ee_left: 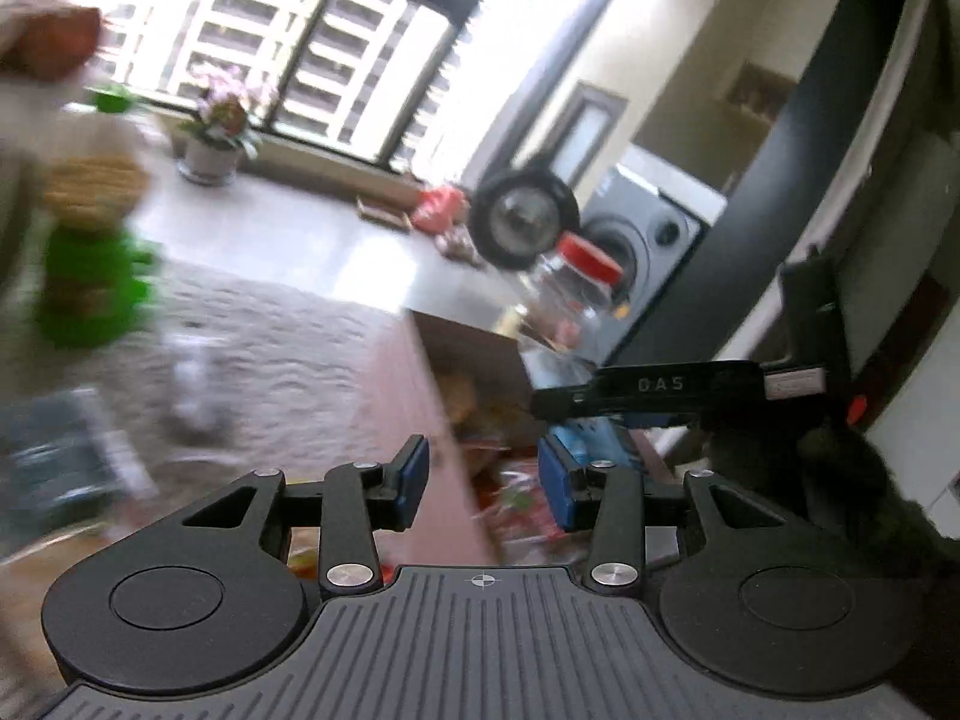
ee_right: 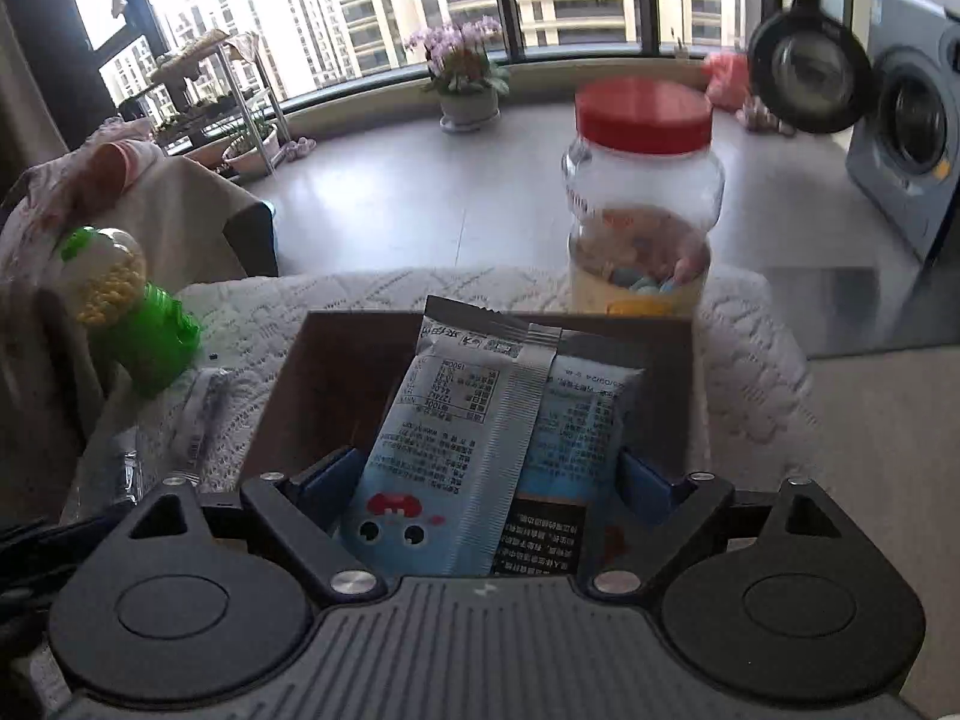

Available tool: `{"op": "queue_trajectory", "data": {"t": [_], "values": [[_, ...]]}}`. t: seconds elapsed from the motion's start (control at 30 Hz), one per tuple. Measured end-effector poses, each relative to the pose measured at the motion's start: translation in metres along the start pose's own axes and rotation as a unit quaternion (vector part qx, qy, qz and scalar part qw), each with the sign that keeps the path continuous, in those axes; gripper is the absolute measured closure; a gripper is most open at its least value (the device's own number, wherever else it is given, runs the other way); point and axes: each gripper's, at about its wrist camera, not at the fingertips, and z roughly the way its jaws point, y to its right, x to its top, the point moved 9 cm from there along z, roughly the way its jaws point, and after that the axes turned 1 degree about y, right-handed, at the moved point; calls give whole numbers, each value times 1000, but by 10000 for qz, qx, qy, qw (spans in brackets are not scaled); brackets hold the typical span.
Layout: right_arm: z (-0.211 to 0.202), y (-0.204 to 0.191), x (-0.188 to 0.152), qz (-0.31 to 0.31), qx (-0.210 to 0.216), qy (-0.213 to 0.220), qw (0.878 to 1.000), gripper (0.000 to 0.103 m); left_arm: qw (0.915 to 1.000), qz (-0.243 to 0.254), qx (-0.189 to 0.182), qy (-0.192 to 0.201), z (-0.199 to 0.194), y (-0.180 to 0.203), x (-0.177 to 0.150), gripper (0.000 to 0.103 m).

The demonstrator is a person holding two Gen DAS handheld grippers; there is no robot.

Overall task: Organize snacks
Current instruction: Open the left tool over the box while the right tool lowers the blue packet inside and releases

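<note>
- In the right wrist view, a green candy dispenser (ee_right: 129, 312) with yellow pellets in its clear globe is standing on the white knitted cloth (ee_right: 240, 324), off to the left of the right tongs (ee_right: 489, 474) and well apart from them.
- A clear wrapped strip (ee_right: 195, 420) is lying on the cloth just left of the tongs' left finger.
- The right tongs are standing spread wide, blue pads at either side of a light blue snack packet (ee_right: 456, 450); whether the pads are pressing on it I cannot tell.
- That packet is leaning upright in the brown cardboard box (ee_right: 336, 372), directly ahead of and between the fingers, with a second blue packet (ee_right: 594, 414) behind it to the right.
- Beyond the box, ahead and slightly right, a clear jar with a red lid (ee_right: 642, 198) is holding coloured candies.
- In the blurred left wrist view, the left tongs (ee_left: 483, 480) are standing partly spread with nothing between the blue pads.
- The same green dispenser (ee_left: 90, 264) is showing far to their left.
- The box (ee_left: 468, 360) is lying just ahead, snack packets blurred inside it.
- The red-lidded jar (ee_left: 570, 300) is sitting ahead and to the right, with the other black gripper (ee_left: 678, 390) reaching in just right of the left tongs.
</note>
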Motion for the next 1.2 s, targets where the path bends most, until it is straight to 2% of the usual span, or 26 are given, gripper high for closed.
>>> {"op": "queue_trajectory", "data": {"t": [0.1, 0.17, 0.23, 0.3, 0.37, 0.43, 0.53, 0.6, 0.67, 0.7, 0.8, 0.87, 0.93, 0.97, 1.03, 1.1, 1.17, 1.2], "values": [[-2, -5, -2, -122, -69, -97, 9999, 11, 9990, -150, 343, 259, -25, -29, -6, 58], [-5, -14, -3, -129, 130, -235, 9996, 11, 9961, -371, 679, 425, -34, -55, -9, 58], [-10, -14, -2, 68, 278, -258, 9993, 11, 9936, -655, 809, 435, -39, -75, -17, 58], [-4, -9, -6, 499, 446, -374, 9971, 11, 9918, -894, 805, 431, -41, -88, -21, 58], [12, -4, -17, 1168, 768, -650, 9880, 10, 9911, -974, 742, 518, -44, -90, -22, 58], [20, 0, -23, 1070, 329, -545, 9922, 12, 9920, -861, 652, 651, -48, -85, -21, 58], [20, -14, -23, 101, -531, -402, 9977, 13, 9938, -626, 540, 747, -52, -75, -21, 58], [14, -22, -19, -355, -957, -284, 9944, 13, 9944, -513, 535, 749, -53, -72, -25, 58], [6, -29, -13, -935, -1562, -217, 9831, 13, 9947, -427, 586, 734, -54, -71, -27, 58], [2, -32, -10, -1047, -1606, -204, 9812, 12, 9947, -411, 624, 711, -54, -72, -28, 58], [-7, -36, -5, -520, -814, -388, 9946, 12, 9939, -468, 784, 619, -52, -80, -34, 58], [-4, -36, -7, -483, -771, -646, 9938, 12, 9930, -561, 855, 589, -54, -86, -36, 58], [0, -40, -16, -355, -305, -848, 9953, 12, 9926, -677, 848, 551, -53, -91, -37, 58], [3, -37, -20, -228, -368, -905, 9950, 12, 9926, -693, 837, 550, -54, -91, -38, 58], [15, -29, -31, -323, -904, -1173, 9884, 12, 9927, -687, 818, 559, -55, -91, -37, 58], [27, -22, -45, -973, -1710, -1395, 9705, 10, 9931, -668, 797, 535, -54, -90, -38, 58], [27, -31, -49, -1558, -1814, -1200, 9635, 10, 9936, -625, 801, 499, -53, -89, -40, 58], [24, -35, -49, -1605, -1740, -1110, 9652, 10, 9937, -607, 798, 491, -53, -89, -40, 58]]}}
